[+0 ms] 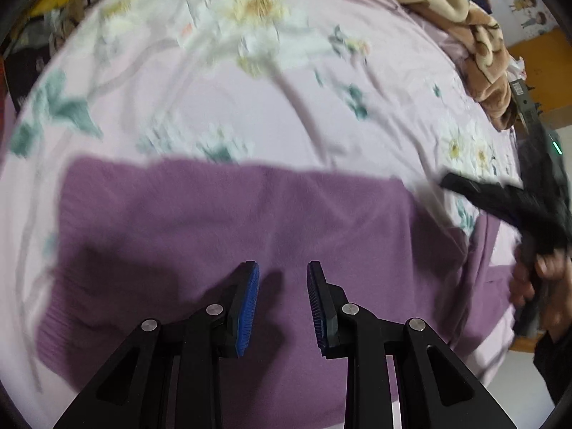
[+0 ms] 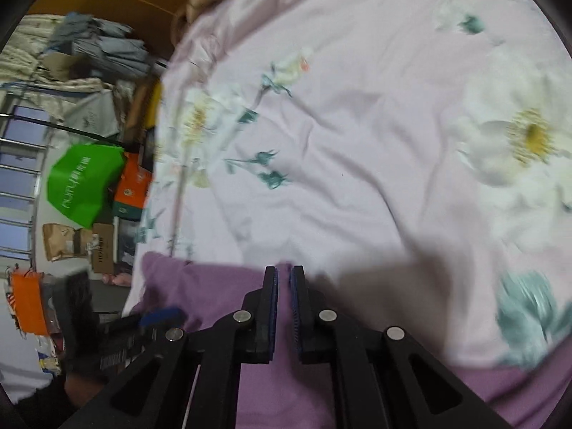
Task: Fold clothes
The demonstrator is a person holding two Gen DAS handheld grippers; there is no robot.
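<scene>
A purple knit sweater [image 1: 221, 221] lies flat on a pink floral bedsheet [image 1: 250, 100]. My left gripper [image 1: 282, 286] hovers over the sweater's middle, its blue-padded jaws apart and empty. My right gripper [image 2: 283, 286] is above the sweater's edge [image 2: 200, 286]; its jaws are nearly together with a thin gap, and I cannot tell whether cloth is pinched. The right gripper also shows blurred in the left wrist view [image 1: 518, 207], at the sweater's right side. The left gripper shows in the right wrist view [image 2: 143, 321].
A brown blanket [image 1: 475, 35] is heaped at the bed's far right. Beyond the bed's left edge in the right wrist view stand a green bag [image 2: 82, 178], orange boxes [image 2: 132, 186], paper bags [image 2: 60, 243] and piled cloth [image 2: 100, 46].
</scene>
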